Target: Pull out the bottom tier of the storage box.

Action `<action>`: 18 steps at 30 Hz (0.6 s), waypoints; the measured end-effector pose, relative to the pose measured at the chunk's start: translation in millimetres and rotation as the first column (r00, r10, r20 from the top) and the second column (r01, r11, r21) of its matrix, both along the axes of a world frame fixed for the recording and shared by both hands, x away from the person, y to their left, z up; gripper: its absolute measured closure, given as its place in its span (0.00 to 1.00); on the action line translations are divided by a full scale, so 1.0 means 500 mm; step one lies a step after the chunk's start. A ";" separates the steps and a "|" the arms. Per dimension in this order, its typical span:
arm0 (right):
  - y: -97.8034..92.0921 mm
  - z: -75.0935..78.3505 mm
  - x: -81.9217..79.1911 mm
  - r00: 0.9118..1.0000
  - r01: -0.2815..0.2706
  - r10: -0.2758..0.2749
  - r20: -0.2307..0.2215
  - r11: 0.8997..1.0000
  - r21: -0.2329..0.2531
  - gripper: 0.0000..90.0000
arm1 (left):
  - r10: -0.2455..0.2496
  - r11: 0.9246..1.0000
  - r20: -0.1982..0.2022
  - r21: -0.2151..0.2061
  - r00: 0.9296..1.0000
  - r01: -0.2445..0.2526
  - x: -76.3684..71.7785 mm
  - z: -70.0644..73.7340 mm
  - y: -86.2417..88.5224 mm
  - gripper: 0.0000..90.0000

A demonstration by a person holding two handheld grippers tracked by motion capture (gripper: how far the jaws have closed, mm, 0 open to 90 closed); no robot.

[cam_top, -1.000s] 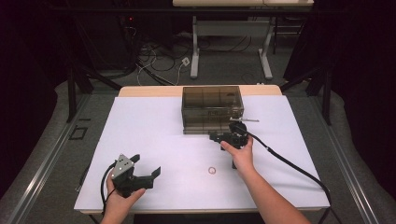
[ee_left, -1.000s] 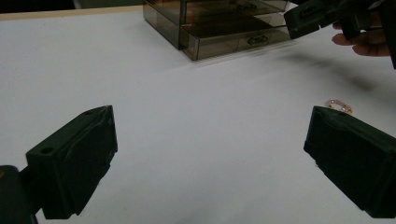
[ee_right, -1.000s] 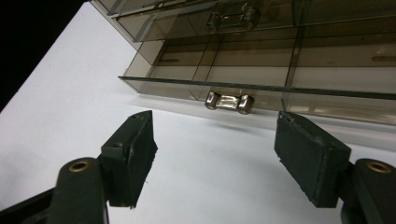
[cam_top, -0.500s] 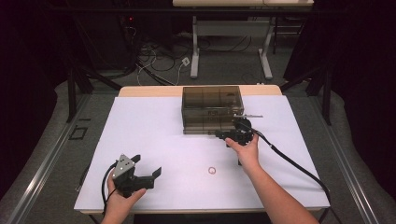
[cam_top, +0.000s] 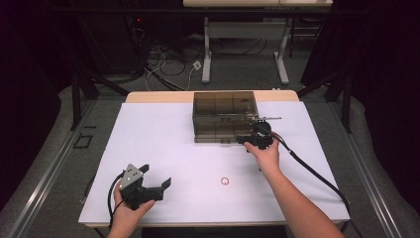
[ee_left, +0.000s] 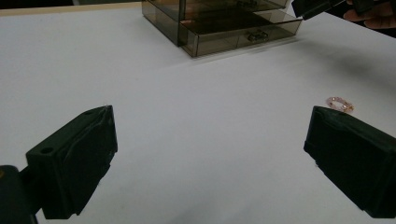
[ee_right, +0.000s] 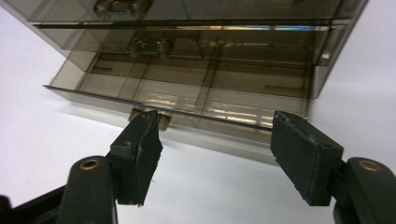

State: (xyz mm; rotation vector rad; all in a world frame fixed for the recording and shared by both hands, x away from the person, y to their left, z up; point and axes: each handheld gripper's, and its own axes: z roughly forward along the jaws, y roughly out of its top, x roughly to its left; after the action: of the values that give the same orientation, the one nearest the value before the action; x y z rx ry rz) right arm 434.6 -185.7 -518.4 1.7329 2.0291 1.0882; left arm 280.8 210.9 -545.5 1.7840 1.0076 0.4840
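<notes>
White table [cam_top: 163, 144] carries our smoky drawer box [cam_top: 225, 116], bottom drawer [ee_right: 187, 100] pulled out. Our right gripper [ee_right: 215, 149] gapes empty just before that drawer's front; our left gripper [cam_top: 148, 186], also spread wide, sits well apart from the box, a small ring [cam_top: 225, 181] between.

Grey floor [cam_top: 44, 163], dark curtains [cam_top: 376, 74] (cables [cam_top: 163, 62] behind)

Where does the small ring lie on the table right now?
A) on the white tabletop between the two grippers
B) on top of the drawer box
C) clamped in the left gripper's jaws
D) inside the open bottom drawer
A: the ring lies alone on the white table, between the left gripper and the right gripper, short of the drawer box.
</notes>
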 end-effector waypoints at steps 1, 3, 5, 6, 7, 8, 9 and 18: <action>0.000 0.000 0.000 1.000 0.000 0.000 0.000 1.000 0.000 0.37 | 0.000 1.000 0.000 0.000 1.000 0.000 0.000 0.000 0.000 0.03; -0.004 0.001 0.003 1.000 0.004 -0.004 -0.003 1.000 -0.009 0.38 | 0.002 1.000 0.000 0.004 1.000 -0.002 0.000 0.000 0.001 0.03; -0.007 0.002 0.007 1.000 0.008 -0.008 -0.001 1.000 -0.019 0.39 | 0.002 1.000 -0.001 -0.001 1.000 -0.002 0.000 0.000 0.001 0.03; -0.008 0.002 0.007 1.000 0.009 -0.009 -0.003 1.000 -0.024 0.39 | 0.002 1.000 -0.001 0.000 1.000 -0.002 -0.001 0.000 0.001 0.03; -0.009 0.002 0.009 1.000 0.012 -0.012 -0.002 0.999 -0.035 0.39 | 0.002 1.000 -0.001 0.000 1.000 -0.002 -0.001 0.000 0.001 0.03; -0.010 0.002 0.012 1.000 0.023 -0.023 -0.008 0.999 -0.035 0.40 | 0.001 1.000 -0.001 0.001 1.000 -0.001 -0.001 0.000 0.001 0.03; -0.011 0.002 0.014 1.000 0.026 -0.027 -0.008 0.999 -0.040 0.40 | 0.001 1.000 -0.001 0.001 1.000 -0.001 -0.001 0.000 0.001 0.03; -0.022 0.007 0.025 0.998 0.056 -0.057 -0.005 0.997 -0.052 0.42 | 0.002 1.000 0.000 0.000 1.000 -0.002 0.000 0.000 0.002 0.03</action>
State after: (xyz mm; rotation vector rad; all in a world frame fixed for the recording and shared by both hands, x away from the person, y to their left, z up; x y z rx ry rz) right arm 447.2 -196.8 -515.1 1.7595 1.9814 1.0051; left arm 280.6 211.9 -545.3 1.7832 1.0094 0.4860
